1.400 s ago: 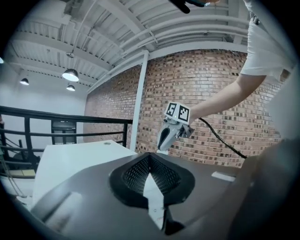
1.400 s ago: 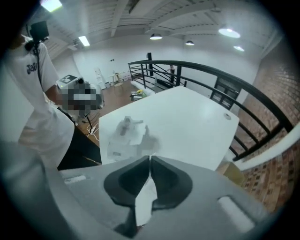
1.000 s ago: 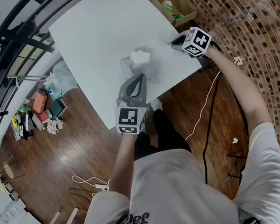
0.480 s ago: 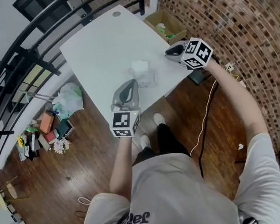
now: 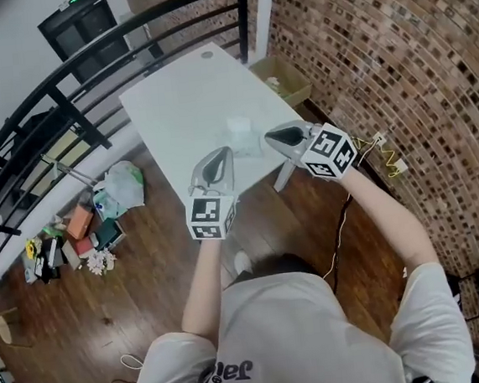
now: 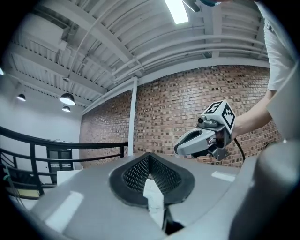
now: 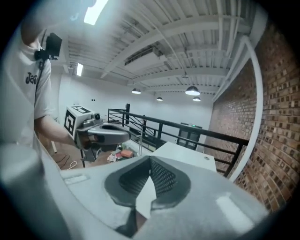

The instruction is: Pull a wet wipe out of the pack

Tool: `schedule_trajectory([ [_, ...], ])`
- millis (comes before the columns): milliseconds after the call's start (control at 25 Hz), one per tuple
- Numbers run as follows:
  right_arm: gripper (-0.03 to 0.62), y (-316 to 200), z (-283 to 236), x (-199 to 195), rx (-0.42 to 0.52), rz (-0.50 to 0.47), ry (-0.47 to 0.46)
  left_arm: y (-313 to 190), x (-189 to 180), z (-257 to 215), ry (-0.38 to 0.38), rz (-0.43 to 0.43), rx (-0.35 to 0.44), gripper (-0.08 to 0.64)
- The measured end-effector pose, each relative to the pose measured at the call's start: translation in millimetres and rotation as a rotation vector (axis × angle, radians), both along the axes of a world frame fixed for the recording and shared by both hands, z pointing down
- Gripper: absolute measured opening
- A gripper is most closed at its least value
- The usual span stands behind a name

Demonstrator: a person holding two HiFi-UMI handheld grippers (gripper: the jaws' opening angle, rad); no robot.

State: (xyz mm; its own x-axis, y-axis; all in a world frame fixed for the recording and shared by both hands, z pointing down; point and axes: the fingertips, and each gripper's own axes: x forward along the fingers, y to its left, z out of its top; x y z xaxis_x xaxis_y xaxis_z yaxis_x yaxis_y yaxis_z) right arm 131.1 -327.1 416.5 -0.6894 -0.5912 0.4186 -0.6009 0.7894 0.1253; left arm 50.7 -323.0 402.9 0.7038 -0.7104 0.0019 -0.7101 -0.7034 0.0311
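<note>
**Hovering clear of the pack (image 5: pixel 243 136), nothing gripped**

Your left tongs (image 5: pixel 221 153) and right tongs (image 5: pixel 271 135) are held up near the tabletop (image 5: pixel 181 108) edge. Both are pinched shut on nothing, and the right pair has just been closing. The pack sits alone on the tabletop with white on top, probably the wipe (image 5: pixel 239 125), so I'd guess the pull's done.

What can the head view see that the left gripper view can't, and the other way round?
Only the head view: the wipe pack on the table, the cardboard box, the clutter on the floor. Only the left gripper view: the ceiling with its lamps. Both: the right gripper and the brick wall.
</note>
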Motion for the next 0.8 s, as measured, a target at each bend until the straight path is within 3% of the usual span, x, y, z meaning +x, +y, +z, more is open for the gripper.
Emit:
schedule_trajectory([
  [160,-0.006,42.3,-23.5,-7.4,0.055,-0.02,-0.081,35.5,6.9,-14.7,-0.029,-0.036,0.032,0.012],
  [280,-0.007,76.5,-27.8,3.9,0.075,0.004,-0.151,67.2,16.2,-20.0,-0.037,-0.065,0.013,0.012],
  [400,-0.007,115.0,-4.3,33.9,0.088,0.025,-0.132,105.5,30.6,-9.1,-0.063,-0.067,-0.017,0.012],
  [560,-0.008,142.1,15.9,85.3,0.097,0.185,-0.089,143.5,46.2,-4.3,-0.115,-0.086,-0.02,0.012],
  [680,-0.008,164.1,2.8,90.8,0.126,0.29,-0.143,167.0,47.1,-6.5,-0.113,-0.098,-0.014,0.012],
  [800,-0.008,175.6,-24.9,87.8,0.223,0.406,-0.158,174.5,39.3,-18.7,-0.093,-0.11,0.005,0.012],
])
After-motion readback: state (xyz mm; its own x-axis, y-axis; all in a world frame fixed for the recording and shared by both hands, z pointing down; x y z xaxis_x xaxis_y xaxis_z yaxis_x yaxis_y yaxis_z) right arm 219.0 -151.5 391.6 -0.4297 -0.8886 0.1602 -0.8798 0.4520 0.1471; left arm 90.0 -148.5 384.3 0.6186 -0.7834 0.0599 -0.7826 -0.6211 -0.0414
